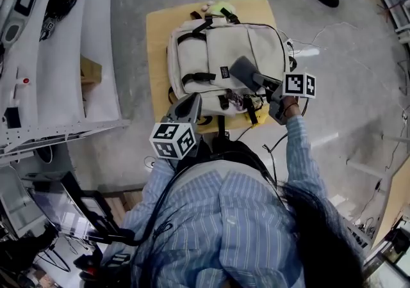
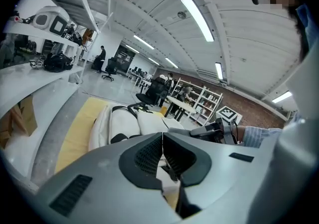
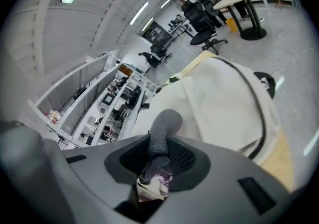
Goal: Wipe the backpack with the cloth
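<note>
Noted a cream backpack [image 1: 224, 56] lying flat on a small yellow tabletop [image 1: 157, 37], covering most of it and reaching the right edge. Black straps and black zip piping. Small black label patch [image 1: 224, 72] on the front pocket; lettering too small to read.

Found a grey cloth [image 1: 242, 70] resting on the backpack's front toward the right edge of the tabletop. Held by the right gripper [image 1: 259, 82], fingers clamped on its rolled end.

Found the left gripper [image 1: 191, 106] at the near edge of the tabletop, fingers pressed together with nothing between them. Contact with the backpack not confirmable.

Recorded a yellow-green item [image 1: 221, 6] at the far edge, partly hidden. Glossy grey floor [image 1: 333, 88] around the table, white shelving [image 1: 57, 56] to the left. Ceiling strip lights, office chairs and desks beyond.
</note>
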The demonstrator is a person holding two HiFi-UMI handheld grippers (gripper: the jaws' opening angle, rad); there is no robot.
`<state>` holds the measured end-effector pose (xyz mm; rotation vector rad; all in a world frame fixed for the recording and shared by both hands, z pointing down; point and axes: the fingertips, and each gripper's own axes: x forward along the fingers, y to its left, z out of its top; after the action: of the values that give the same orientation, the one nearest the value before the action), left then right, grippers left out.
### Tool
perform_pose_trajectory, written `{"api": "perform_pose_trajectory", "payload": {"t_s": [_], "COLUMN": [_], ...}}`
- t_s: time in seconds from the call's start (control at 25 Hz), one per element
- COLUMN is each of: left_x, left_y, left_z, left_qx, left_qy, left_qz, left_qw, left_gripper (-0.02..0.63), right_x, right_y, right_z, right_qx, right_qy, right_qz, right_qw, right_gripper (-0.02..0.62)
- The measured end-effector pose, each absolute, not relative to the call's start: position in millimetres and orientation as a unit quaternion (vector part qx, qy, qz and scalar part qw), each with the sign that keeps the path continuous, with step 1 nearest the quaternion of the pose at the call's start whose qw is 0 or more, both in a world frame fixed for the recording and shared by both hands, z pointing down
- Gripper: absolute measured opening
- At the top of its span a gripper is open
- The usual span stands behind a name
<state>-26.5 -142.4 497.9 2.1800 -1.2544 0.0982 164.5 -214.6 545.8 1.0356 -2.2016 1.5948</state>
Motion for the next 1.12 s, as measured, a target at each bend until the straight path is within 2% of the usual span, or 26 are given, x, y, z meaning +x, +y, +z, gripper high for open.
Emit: {"api": "perform_pose_trajectory", "payload": {"t_s": [0.32, 0.56, 0.8, 1.12], "left_x": [12.2, 24.9, 15.9, -27.4], "left_y": [-150.0, -149.1, -147.7, -137.9], "left_z": [498.7, 500.4, 500.0, 494.5], "left_qx": [0.836, 0.837, 0.830, 0.811], "left_qy": [-0.450, -0.448, -0.460, -0.496], "left_qz": [0.046, 0.055, 0.054, 0.044], "left_qw": [0.311, 0.311, 0.310, 0.308], "left_gripper": [0.008, 0.008, 0.008, 0.008], "right_x": [294.3, 342.6, 306.6, 163.4], "right_y": [-209.1, -198.5, -199.4, -187.5], "right_z": [554.4, 559.9, 538.5, 487.2], "right_qx": [0.449, 0.474, 0.436, 0.315], "right_qy": [-0.697, -0.677, -0.704, -0.790], "right_qz": [0.551, 0.558, 0.559, 0.520], "right_qw": [0.093, 0.081, 0.046, 0.080], "right_gripper": [0.100, 0.100, 0.100, 0.100]}}
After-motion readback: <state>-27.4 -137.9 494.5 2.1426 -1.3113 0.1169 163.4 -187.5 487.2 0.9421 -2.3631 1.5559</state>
